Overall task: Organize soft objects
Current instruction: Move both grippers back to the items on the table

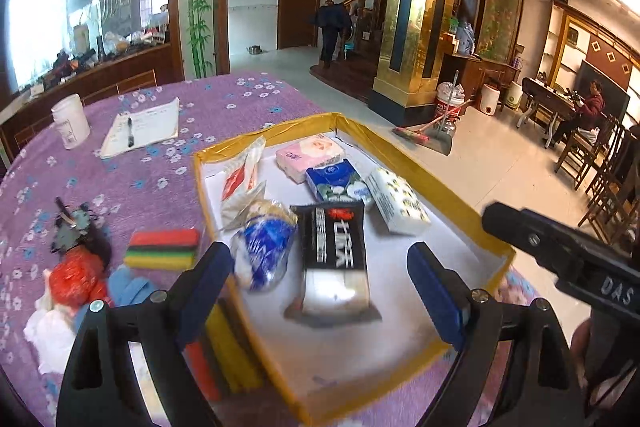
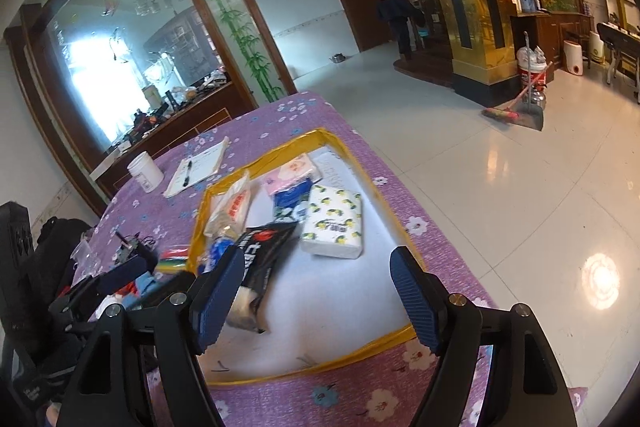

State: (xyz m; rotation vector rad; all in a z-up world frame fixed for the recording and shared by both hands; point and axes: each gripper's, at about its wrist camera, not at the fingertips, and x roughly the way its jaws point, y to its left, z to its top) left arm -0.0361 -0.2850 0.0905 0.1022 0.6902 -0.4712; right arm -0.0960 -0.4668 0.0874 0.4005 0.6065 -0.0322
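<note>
- Now, on the far left of the bench (image 1: 120, 195), a loose pile of soft things (image 1: 76, 279) (something red, something white, a blue cloth) lies well apart from the tray (image 1: 400, 151). I think it can fall apart if only one layer is pinched, because the pieces do not look joined.
- Next to it, the striped sponge (image 1: 162, 249) lies flat on the bench, just beside the tray wall. A second striped sponge (image 1: 224, 351) is partly hidden under the left gripper (image 1: 320, 283); a low approach could push it off the near edge of the bench.
- The left gripper is released and holds nothing; it hangs over the near part of the tray. Its left finger is near the yellow wall, so a careless descent may knock the tray sideways.
- Inside the tray, the blue and white bag (image 1: 262, 247) leans on the black packet (image 1: 334, 255). Both look motion-blurred, so I cannot tell if they rest steady. New things dropped here may slide them onto the tissue packs (image 1: 360, 183).
- The right gripper (image 2: 320, 303) is also released and empty, above the near right part of the tray. It is close to the left one, so I judge a collision is possible if both reach into the tray together.
- Free room stays only at the near right of the tray; crowding is the risk.
</note>
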